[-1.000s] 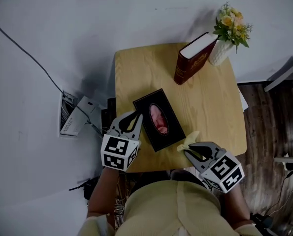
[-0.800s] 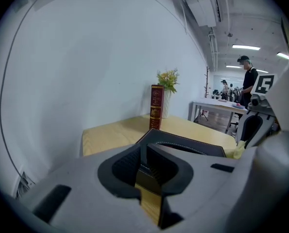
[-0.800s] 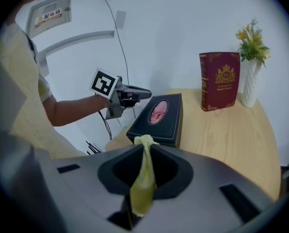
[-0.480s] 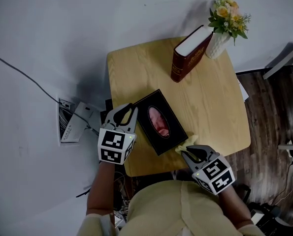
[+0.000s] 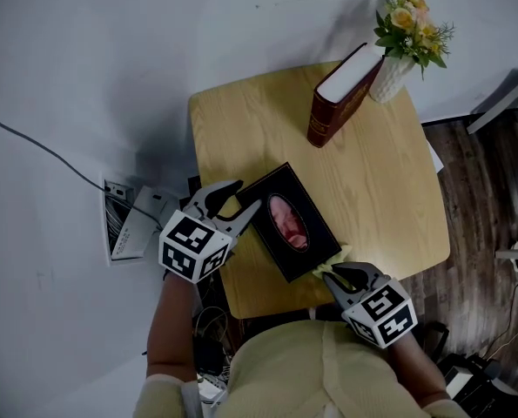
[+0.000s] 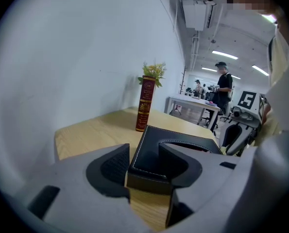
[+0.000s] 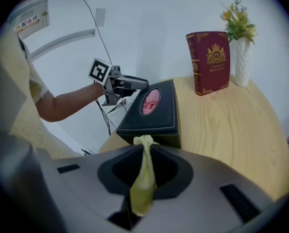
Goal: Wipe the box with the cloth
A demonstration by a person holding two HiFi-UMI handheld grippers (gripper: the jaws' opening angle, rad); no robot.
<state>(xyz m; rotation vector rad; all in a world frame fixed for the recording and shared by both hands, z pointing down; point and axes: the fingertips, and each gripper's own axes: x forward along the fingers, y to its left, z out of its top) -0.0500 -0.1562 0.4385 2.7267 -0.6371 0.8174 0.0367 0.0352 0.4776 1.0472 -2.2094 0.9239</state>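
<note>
A black tissue box [image 5: 289, 225] with an oval opening lies at an angle near the front of the wooden table [image 5: 241, 129]. My left gripper [image 5: 239, 200] is at the box's left corner; its jaws have just been opening and now stand open with that corner [image 6: 154, 159] between them. My right gripper [image 5: 337, 273] is shut on a yellow cloth [image 5: 331, 260] at the box's near end. In the right gripper view the cloth [image 7: 144, 178] hangs pinched between the jaws, its tip just before the box [image 7: 156, 108], with the left gripper [image 7: 129, 84] beyond.
A dark red book [image 5: 341, 94] stands upright at the table's back right beside a white vase of flowers [image 5: 398, 59]. A power strip and cable [image 5: 132, 216] lie on the floor to the left. The table's front edge runs just below the box. People [image 6: 224, 89] stand far off.
My left gripper's jaws have opened and now straddle the box's left corner. My right gripper has sunk a little with the cloth, staying at the box's near end.
</note>
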